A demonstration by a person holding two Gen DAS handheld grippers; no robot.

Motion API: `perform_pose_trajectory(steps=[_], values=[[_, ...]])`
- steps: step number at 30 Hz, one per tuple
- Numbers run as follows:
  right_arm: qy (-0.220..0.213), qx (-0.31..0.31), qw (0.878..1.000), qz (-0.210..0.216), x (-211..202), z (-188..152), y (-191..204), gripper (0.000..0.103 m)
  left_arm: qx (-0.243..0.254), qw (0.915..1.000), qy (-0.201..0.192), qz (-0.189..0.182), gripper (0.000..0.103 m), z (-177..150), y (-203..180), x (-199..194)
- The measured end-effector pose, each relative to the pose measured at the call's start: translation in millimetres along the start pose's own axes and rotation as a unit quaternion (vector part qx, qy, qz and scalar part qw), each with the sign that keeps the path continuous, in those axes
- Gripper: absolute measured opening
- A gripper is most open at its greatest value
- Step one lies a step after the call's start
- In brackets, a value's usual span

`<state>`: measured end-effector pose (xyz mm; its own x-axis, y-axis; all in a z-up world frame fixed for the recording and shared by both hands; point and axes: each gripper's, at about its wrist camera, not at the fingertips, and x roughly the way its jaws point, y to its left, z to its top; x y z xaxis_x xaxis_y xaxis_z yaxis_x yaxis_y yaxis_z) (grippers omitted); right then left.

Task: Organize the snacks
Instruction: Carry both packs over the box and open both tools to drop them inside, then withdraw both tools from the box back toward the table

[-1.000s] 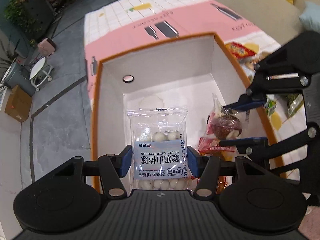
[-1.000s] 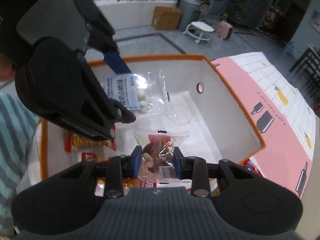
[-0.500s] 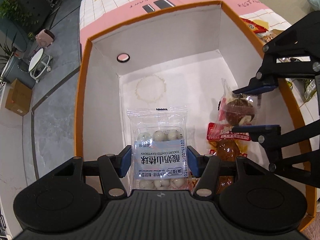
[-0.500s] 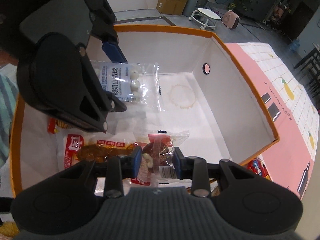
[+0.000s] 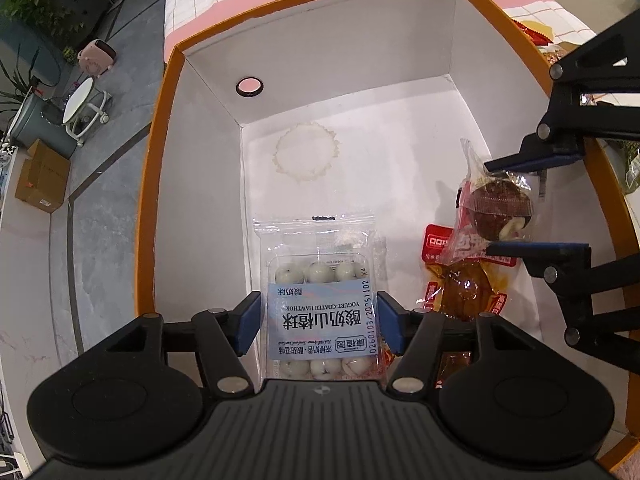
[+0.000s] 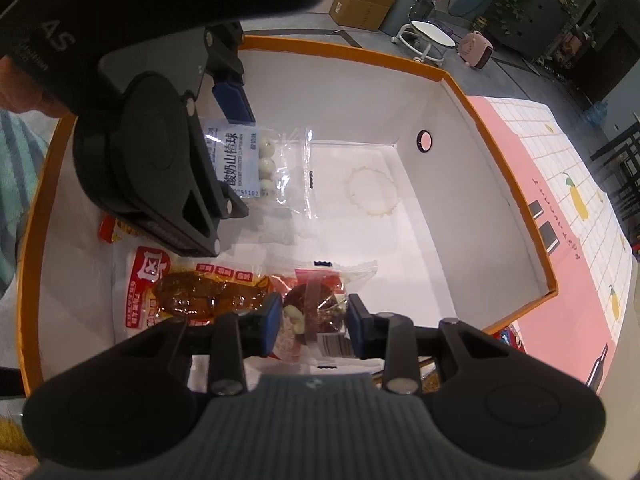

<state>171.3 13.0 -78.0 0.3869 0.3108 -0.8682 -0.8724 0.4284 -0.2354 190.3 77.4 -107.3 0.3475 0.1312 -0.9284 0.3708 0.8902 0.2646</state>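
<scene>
A white box with an orange rim [image 5: 160, 160] [image 6: 508, 152] fills both views. My left gripper [image 5: 319, 322] is low inside it, and its jaws are opening. The clear packet of yoghurt-coated hawthorn balls [image 5: 320, 304] [image 6: 240, 164] stays between the blue pads, with a thin gap on each side. My right gripper [image 6: 314, 320] [image 5: 516, 204] is shut on a round brown snack in a clear wrapper [image 6: 316, 308] [image 5: 500, 208], near the box's right wall. A red and white packet of brown meat [image 5: 464, 292] [image 6: 192, 292] lies on the box floor under it.
A ring-shaped stain [image 5: 306, 152] marks the bare far half of the box floor. The box stands on a pink and white cloth [image 5: 240, 12] [image 6: 560, 220]. Loose snack packets [image 5: 536, 34] lie outside its right wall. A person's striped sleeve [image 6: 16, 168] is at the left.
Both grippers have sunk deeper into the box. The left jaws have widened slightly around the hawthorn packet. The right gripper keeps its hold on the brown snack.
</scene>
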Motion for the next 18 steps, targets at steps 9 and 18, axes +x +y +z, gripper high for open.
perform_pose_trajectory(steps=[9, 18], values=[[0.005, -0.009, 1.000, 0.003, -1, 6, 2, 0.038, -0.004, 0.9999, -0.010, 0.004, 0.074, -2, 3, -7], [-0.014, 0.011, 1.000, 0.001, -17, 6, -5, 0.058, -0.042, 0.9982, -0.042, -0.001, 0.075, -6, 10, -32]])
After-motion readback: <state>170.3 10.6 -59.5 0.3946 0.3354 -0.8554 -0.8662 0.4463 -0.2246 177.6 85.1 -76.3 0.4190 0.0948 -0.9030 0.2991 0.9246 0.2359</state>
